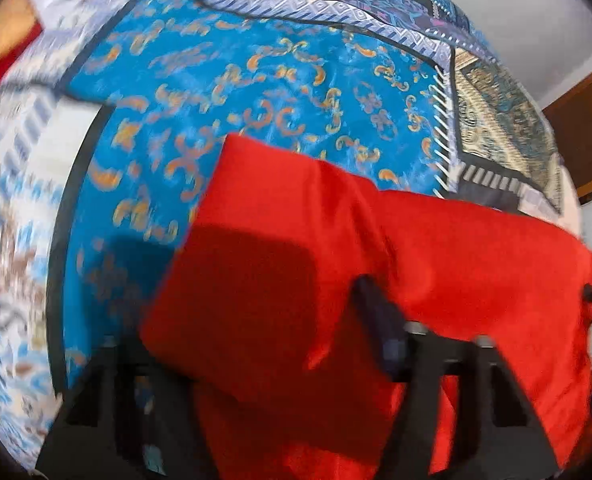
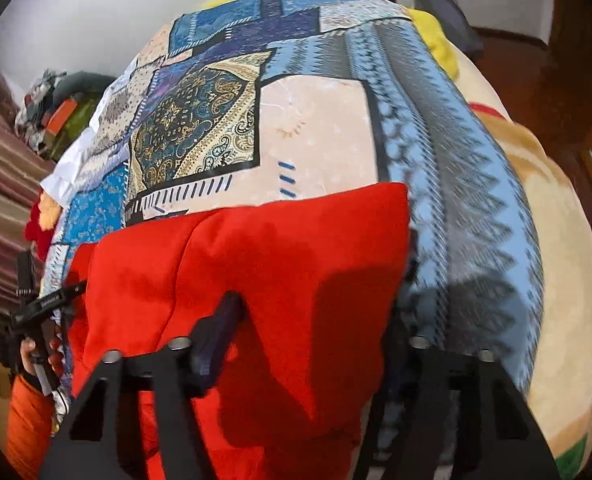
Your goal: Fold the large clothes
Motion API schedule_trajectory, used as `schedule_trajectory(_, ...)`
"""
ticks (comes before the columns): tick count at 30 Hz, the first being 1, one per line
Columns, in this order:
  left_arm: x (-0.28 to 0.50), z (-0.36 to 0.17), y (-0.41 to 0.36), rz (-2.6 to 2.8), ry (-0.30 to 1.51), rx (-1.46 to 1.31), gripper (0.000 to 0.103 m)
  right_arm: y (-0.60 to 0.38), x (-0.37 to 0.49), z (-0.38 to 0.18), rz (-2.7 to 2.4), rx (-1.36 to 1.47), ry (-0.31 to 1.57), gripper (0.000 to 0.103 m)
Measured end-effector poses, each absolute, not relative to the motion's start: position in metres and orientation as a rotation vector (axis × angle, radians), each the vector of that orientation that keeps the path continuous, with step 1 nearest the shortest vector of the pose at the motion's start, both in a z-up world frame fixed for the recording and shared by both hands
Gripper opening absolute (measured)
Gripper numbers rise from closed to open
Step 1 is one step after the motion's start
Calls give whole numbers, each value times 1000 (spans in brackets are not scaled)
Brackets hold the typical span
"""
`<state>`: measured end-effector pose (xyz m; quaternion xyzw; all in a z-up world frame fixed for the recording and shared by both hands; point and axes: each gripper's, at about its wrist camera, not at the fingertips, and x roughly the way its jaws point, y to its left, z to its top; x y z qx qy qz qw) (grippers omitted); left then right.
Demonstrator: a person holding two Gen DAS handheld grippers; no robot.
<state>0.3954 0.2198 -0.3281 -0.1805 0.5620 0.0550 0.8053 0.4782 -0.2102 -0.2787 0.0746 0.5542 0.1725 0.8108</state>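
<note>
at the bottom of the left wrist view, the left hand-held gripper (image 1: 256,360) is black, with its fingers spread wide; a bright red soft fabric garment (image 1: 375,280) drapes over and between them, one dark finger (image 1: 379,320) showing on top of the cloth, the other hidden, so i cannot tell whether it grips. at the bottom of the right wrist view, the right hand-held gripper (image 2: 311,344) also has its fingers spread wide, the same red garment (image 2: 256,260) lying across the gap, and whether it pinches the cloth cannot be told. the garment is folded into a thick pad, filling the lower centre of both views, resting on a bed. at the lower left of the right wrist view the left hand (image 2: 36,354), in an orange sleeve, holds the other tool. beyond the garment, a blue, cream and grey patchwork-print bedspread (image 1: 256,80) covers the bed. at the right of the right wrist view, a cream blanket (image 2: 567,280) lies beside it. farthest, a white wall (image 2: 76,20) fills the upper left.
</note>
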Motion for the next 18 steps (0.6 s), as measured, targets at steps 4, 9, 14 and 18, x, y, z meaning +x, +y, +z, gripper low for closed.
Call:
schedule_trajectory(4,411,-315,217,133,1167,-329,23,-195,499,-271,374,93,1145,24)
schedule_trajectory(9,430,-275,241,193,1061,-302,12,-163,544,-250,348,-13,1083,19)
schedule_trajectory(14,451,-258,270,262,1010,-277,12,-125,580,-248,317,-123,1036,19)
schedule_trajectory(18,459,-280,279,289,1070,-230,15,-105,598,-262,240,-209,1026,30)
